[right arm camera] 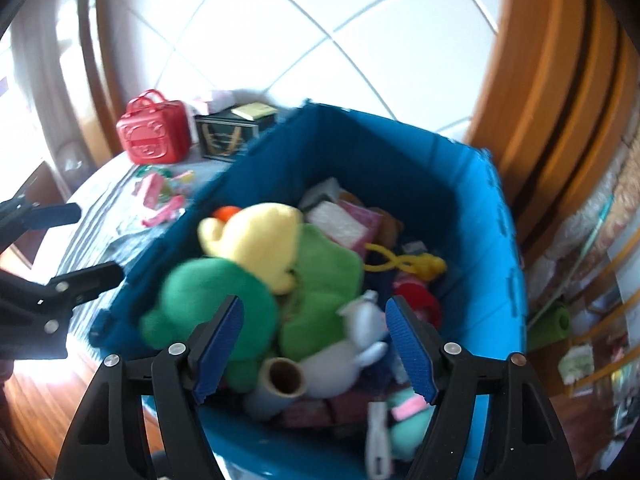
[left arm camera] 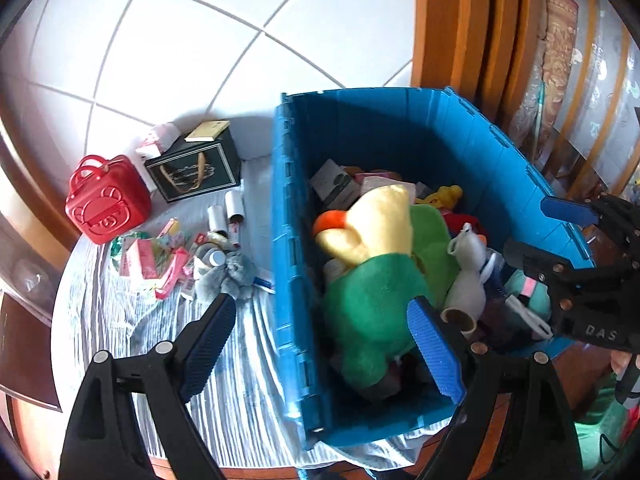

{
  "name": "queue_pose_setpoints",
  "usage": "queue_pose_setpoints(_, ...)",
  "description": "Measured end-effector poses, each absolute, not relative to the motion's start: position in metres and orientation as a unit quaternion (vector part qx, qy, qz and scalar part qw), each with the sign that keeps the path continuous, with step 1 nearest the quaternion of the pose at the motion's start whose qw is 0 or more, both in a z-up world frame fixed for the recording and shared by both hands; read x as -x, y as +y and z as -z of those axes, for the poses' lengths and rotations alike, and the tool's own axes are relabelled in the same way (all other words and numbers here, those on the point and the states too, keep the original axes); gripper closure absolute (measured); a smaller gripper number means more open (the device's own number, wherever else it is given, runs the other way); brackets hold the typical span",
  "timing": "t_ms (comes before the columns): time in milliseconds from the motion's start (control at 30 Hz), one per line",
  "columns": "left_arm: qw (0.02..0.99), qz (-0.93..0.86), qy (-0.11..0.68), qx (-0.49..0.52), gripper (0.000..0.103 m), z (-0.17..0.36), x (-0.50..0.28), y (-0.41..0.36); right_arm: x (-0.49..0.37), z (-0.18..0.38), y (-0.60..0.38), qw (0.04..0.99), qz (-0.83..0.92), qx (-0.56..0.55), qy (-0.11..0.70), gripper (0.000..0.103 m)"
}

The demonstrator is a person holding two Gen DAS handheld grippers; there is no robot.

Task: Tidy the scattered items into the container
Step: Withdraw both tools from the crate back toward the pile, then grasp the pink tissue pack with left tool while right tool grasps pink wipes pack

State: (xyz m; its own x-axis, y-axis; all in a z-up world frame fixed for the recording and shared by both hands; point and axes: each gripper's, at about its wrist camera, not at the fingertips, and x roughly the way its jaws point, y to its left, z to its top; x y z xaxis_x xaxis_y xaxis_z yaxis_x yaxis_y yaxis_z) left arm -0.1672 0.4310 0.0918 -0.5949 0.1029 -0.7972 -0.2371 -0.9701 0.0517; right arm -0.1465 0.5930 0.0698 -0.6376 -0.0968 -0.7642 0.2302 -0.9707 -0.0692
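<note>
Crate (left arm camera: 460,132), blue and already heaped with soft toys, fills the right of the table (left arm camera: 240,400); leftover clutter lies to its left on the striped cloth. The grey plush (left arm camera: 230,266) sits just beyond the left tongs (left arm camera: 320,344), which are spread and empty, so that hand is nearer. The right tongs (right arm camera: 314,350) hang spread over the crate, seemingly empty, though blur hampers that view.
</note>
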Motion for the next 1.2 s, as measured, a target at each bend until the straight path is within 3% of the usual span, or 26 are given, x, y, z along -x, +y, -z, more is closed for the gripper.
queue_pose_setpoints(500, 0.033, -0.901, 0.076, 0.425, 0.015, -0.057, 0.152, 0.182, 0.148, -0.062, 0.370, 0.128, 0.912, -0.386, 0.046, 0.027)
queue_pose_setpoints(767, 0.017, -0.893, 0.049, 0.447, 0.015, -0.011, 0.182, 0.085, 0.172, -0.023, 0.296, 0.115, 0.908, -0.402, 0.026, 0.027)
queue_pose_setpoints(1067, -0.002, -0.885, 0.028, 0.465, 0.015, 0.053, 0.224, 0.059, 0.222, 0.050, 0.277, 0.108, 0.895, -0.433, 0.025, 0.040)
queue_pose_setpoints(1200, 0.003, -0.881, 0.020, 0.472, 0.015, 0.084, 0.238, 0.064, 0.241, 0.086, 0.280, 0.104, 0.892, -0.439, 0.014, 0.053)
